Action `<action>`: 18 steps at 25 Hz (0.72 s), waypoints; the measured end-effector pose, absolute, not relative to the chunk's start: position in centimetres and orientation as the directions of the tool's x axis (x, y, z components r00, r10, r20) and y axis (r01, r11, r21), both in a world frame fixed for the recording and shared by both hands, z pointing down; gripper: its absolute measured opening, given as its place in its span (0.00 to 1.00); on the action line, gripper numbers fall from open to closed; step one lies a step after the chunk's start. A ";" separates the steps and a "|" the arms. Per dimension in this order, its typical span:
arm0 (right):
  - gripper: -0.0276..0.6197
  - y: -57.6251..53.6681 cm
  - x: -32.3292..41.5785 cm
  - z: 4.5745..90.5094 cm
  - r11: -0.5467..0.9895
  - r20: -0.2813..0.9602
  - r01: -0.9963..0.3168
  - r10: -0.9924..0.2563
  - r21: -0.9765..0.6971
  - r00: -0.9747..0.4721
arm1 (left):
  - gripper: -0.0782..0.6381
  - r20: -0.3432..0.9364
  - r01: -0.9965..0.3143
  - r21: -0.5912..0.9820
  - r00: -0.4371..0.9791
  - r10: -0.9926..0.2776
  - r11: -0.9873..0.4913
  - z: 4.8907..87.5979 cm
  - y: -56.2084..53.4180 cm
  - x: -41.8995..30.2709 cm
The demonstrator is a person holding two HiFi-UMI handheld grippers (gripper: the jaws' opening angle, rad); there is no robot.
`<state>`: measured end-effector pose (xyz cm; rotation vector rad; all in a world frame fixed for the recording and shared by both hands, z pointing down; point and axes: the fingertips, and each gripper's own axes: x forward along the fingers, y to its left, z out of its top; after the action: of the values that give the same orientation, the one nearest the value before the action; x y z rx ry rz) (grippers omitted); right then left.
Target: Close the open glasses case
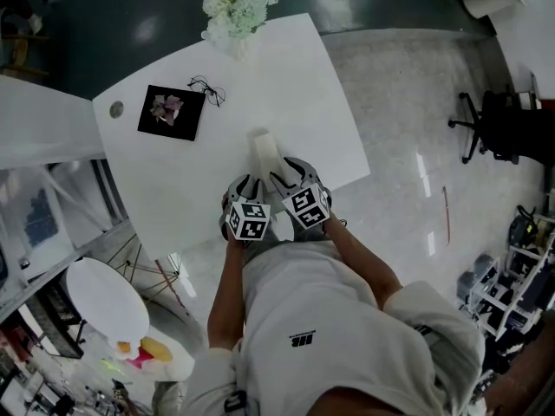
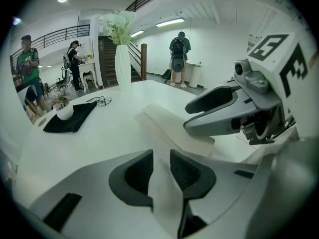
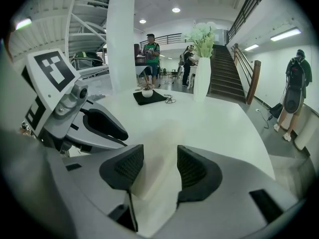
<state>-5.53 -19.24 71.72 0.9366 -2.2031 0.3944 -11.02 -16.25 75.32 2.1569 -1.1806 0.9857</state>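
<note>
Cream glasses case (image 1: 264, 152) lying on white table (image 1: 303, 85), long axis pointing away from the person toward the flowers (image 1: 240, 3), left gripper (image 1: 247, 185) pinching its near edge, right gripper (image 1: 288, 178) jaws spread astride its near end.

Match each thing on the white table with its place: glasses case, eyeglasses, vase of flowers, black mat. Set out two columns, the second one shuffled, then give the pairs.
Things
1. glasses case
2. eyeglasses
3. vase of flowers
4. black mat

Places
A. at the far edge of the table
B. under a small bowl
C. toward the table's near edge
D. on bare tabletop, beside the mat's corner

Pairs: 1-C, 2-D, 3-A, 4-B
</note>
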 end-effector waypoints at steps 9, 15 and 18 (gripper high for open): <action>0.37 -19.4 -5.0 67.7 0.660 0.640 -0.751 -0.590 0.031 -0.492 | 0.28 0.675 -0.863 0.067 0.409 -0.614 -0.501 70.4 -17.9 -12.6; 0.37 -19.6 -4.2 64.1 0.604 0.602 -0.795 -0.656 0.059 -0.454 | 0.28 0.603 -0.862 0.055 0.432 -0.671 -0.504 66.7 -18.6 -13.4; 0.37 -19.5 -3.9 62.5 0.592 0.580 -0.802 -0.682 0.082 -0.445 | 0.28 0.570 -0.860 0.042 0.439 -0.694 -0.509 65.0 -18.7 -13.6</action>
<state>-3.93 -19.48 62.52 1.1730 -2.2514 0.2741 -13.61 -18.69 65.00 2.3692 -1.3303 0.7114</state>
